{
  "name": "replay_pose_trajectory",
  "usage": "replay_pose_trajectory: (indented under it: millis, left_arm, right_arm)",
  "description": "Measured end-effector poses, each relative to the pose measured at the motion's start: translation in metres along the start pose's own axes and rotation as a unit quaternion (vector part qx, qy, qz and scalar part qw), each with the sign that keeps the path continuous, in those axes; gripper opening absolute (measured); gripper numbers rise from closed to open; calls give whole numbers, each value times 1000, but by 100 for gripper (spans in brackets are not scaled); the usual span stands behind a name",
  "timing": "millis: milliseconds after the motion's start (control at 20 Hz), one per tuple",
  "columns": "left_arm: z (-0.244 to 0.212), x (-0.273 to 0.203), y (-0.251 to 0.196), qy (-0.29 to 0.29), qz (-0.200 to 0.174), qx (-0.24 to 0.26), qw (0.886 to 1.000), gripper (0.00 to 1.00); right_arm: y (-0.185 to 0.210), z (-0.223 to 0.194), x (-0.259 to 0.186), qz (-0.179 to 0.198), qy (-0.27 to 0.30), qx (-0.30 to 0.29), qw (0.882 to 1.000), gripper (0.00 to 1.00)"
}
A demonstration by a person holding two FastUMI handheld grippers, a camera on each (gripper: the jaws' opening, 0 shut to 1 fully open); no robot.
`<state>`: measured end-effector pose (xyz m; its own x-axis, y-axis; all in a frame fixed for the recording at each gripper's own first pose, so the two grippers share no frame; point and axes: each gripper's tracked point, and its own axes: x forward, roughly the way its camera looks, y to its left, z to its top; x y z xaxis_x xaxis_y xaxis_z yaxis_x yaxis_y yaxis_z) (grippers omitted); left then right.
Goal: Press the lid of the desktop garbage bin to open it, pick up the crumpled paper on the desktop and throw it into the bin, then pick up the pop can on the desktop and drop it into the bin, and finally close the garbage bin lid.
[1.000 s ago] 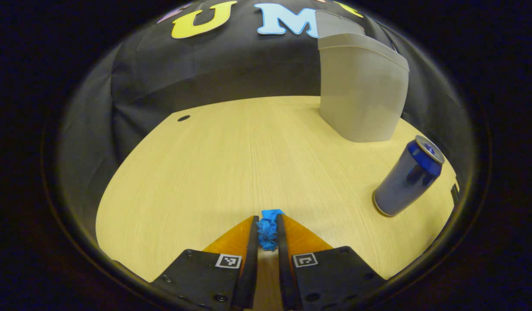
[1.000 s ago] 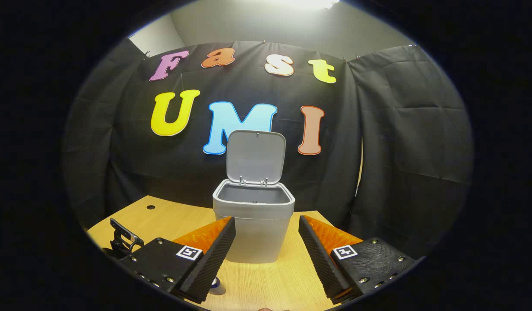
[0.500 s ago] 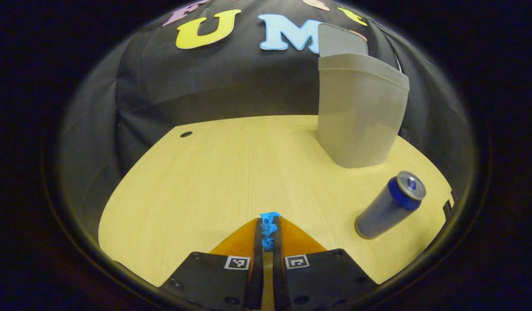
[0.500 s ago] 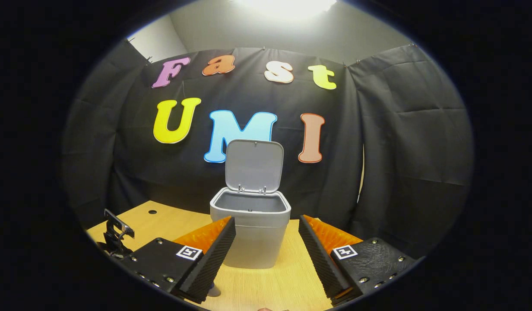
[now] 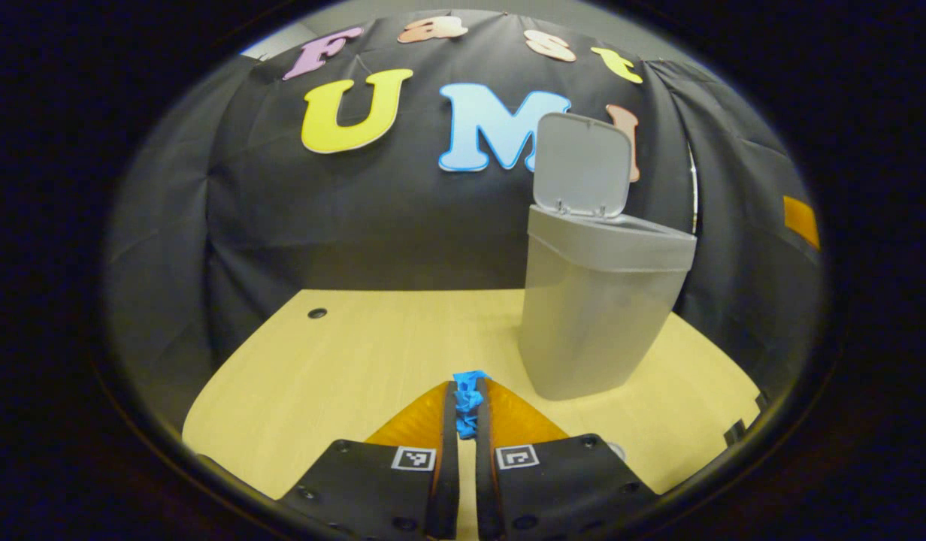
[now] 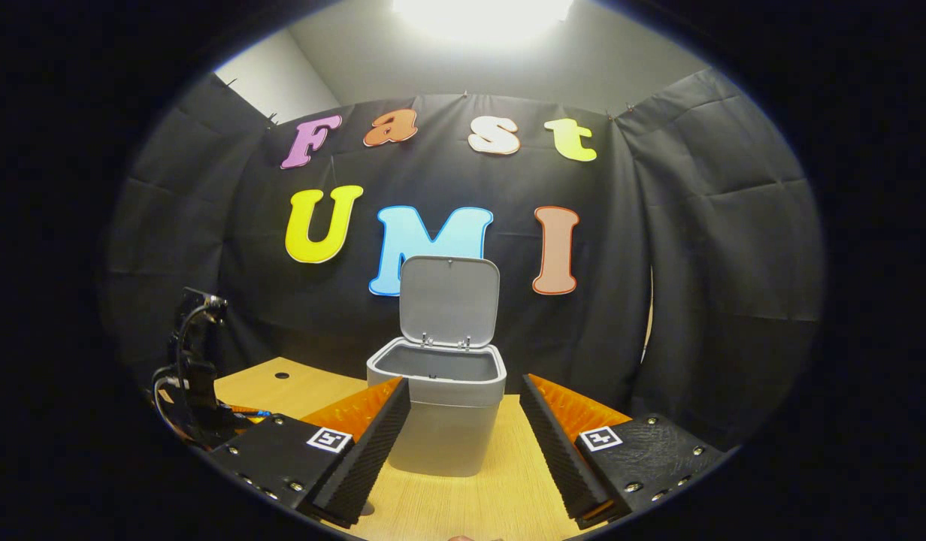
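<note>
Left gripper (image 5: 467, 409) clenched on the blue paper (image 5: 467, 402) above bare table (image 5: 343, 353); bin (image 6: 437, 406) lid (image 6: 449, 300) upright; right gripper (image 6: 463, 436) spread wide.

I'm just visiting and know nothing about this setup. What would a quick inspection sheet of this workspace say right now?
Surface: pale wooden table with a small round hole.
Job's things: grey bin standing upright, lid raised; blue crumpled paper pinched in the left gripper.
Clutter: nothing seen.
Grippers: left gripper's jaws closed on the paper, held above the table; right gripper with jaws apart and nothing between them, facing the bin.
Cables: dark cables on the left gripper's rig, seen in the right gripper view.
Surroundings: black cloth wall; ceiling light.
</note>
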<state>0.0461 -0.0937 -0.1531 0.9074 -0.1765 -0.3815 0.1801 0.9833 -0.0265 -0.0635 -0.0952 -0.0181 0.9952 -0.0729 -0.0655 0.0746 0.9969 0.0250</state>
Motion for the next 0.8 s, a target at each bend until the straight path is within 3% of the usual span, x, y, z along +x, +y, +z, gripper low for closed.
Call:
replay_pose_trajectory:
  millis: [350,450,800]
  left_arm:
    - [101,35,-64,-71,-68,-5,995,17]
    - [118,47,-81,-83,-87,3,993,13]
    - [150,95,-136,-99,-129,46,986,18]
  right_arm:
    - [-23,-1,0,-47,0,12,999,95]
    - [-29,-7,2,-61,3,15,998,95]
    - [-35,-16,7,-91,22,19,995,95]
